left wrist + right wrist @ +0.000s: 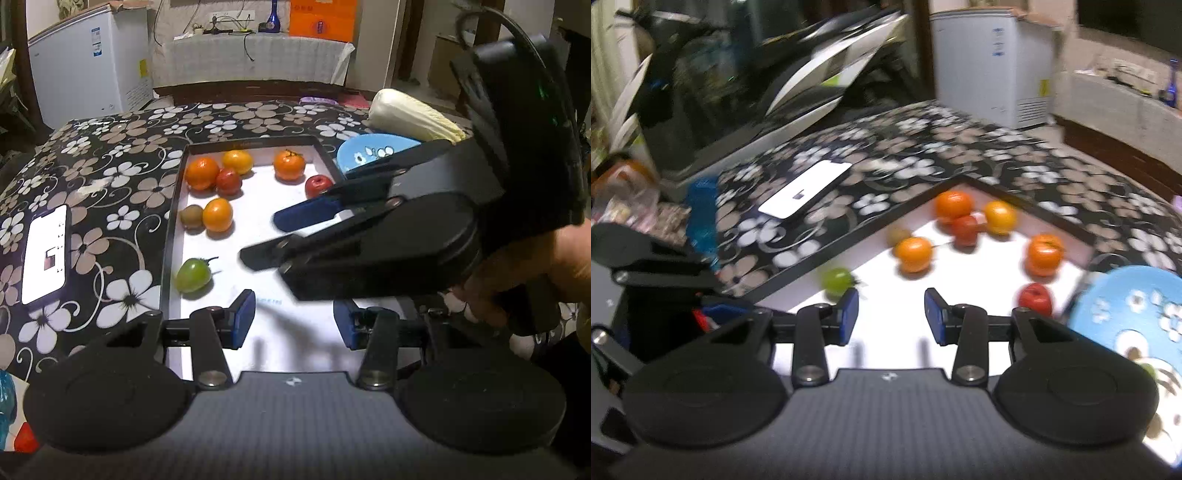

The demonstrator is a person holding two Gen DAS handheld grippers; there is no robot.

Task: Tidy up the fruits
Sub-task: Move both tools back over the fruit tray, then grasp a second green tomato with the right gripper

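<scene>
Floral tablecloth point(122, 177), white-lined tray point(173, 229), freezer point(88, 62)

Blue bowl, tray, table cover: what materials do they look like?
Blue bowl: likely plastic or melamine, smooth, printed white flowers. Tray: thin dark rim, maybe metal or plastic; flat matte white floor, possibly a paper liner. Table cover: looks like glossy vinyl, with sheen across the flower print.

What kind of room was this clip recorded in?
Probably a lived-in home room doubling as storage: a white chest freezer stands behind the floral-covered table, and a parked scooter sits beside it.
</scene>
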